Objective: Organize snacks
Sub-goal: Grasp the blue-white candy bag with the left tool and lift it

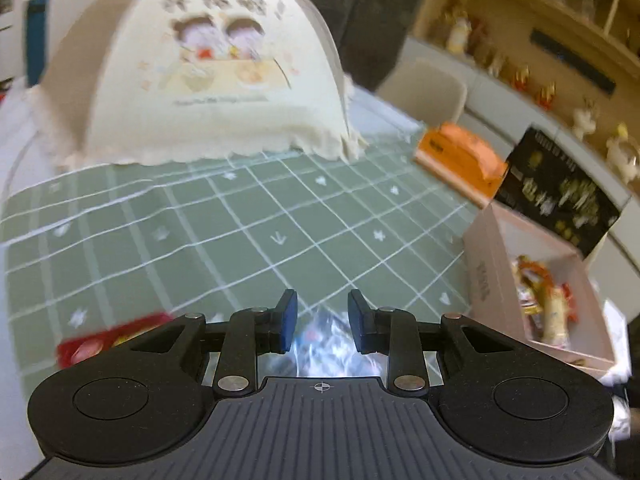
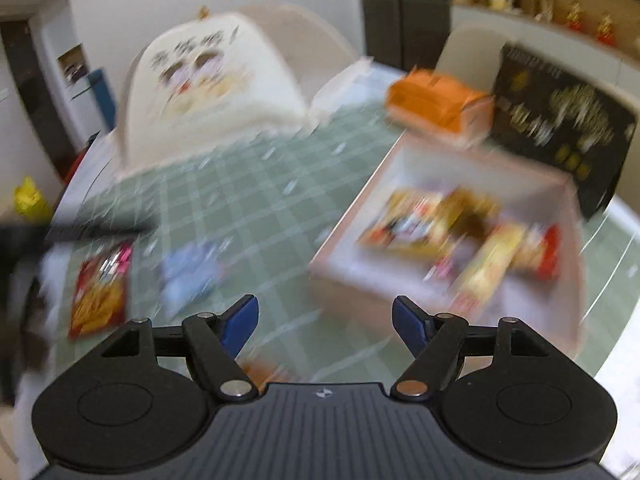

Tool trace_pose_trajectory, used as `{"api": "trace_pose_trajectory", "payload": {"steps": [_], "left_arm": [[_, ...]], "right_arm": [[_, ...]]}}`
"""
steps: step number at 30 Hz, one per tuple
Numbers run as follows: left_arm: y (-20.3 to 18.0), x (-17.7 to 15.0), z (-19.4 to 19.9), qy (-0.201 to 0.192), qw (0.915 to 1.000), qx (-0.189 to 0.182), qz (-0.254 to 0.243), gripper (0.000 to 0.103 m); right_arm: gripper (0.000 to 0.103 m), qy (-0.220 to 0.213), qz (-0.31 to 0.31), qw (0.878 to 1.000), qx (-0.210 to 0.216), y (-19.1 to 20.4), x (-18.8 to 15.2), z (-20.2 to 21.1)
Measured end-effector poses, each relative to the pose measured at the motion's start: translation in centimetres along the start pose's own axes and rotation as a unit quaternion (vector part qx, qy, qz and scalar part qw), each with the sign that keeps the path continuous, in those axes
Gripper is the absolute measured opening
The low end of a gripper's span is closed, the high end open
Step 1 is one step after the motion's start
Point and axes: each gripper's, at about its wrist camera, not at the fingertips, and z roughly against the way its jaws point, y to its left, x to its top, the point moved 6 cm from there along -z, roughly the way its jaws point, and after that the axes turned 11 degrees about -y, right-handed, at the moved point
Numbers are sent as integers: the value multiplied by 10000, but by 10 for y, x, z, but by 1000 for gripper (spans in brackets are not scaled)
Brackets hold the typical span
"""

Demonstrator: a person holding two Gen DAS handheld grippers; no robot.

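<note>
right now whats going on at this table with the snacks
A person with a gripper in each hand is sorting snack packets into the pink box, which already holds several. The left gripper hangs over a silvery-blue packet on the green checked cloth; a grip can't be confirmed. The right gripper is open and empty. A red packet lies loose.

Cream food cover (image 1: 212, 80) and black carton (image 1: 560, 192) on green checked cloth (image 1: 240, 220)
</note>
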Motion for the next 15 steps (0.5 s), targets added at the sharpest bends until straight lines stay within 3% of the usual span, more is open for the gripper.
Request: {"api": "trace_pose_trajectory", "payload": {"steps": [4,8,15], "left_arm": [[-14,-18,-32,626,9961,-44,-628,31],[-30,-44,-15,543,9922,-225,-1100,31],[-48,-90,34,650,9881,-600,-1256,33]], "right_arm": [[74,325,-102,9994,-22,6,-34,9],[74,436,49,9986,-287,-5,-63,26],[79,597,175,9964,-577,-30,-99,34]]}}
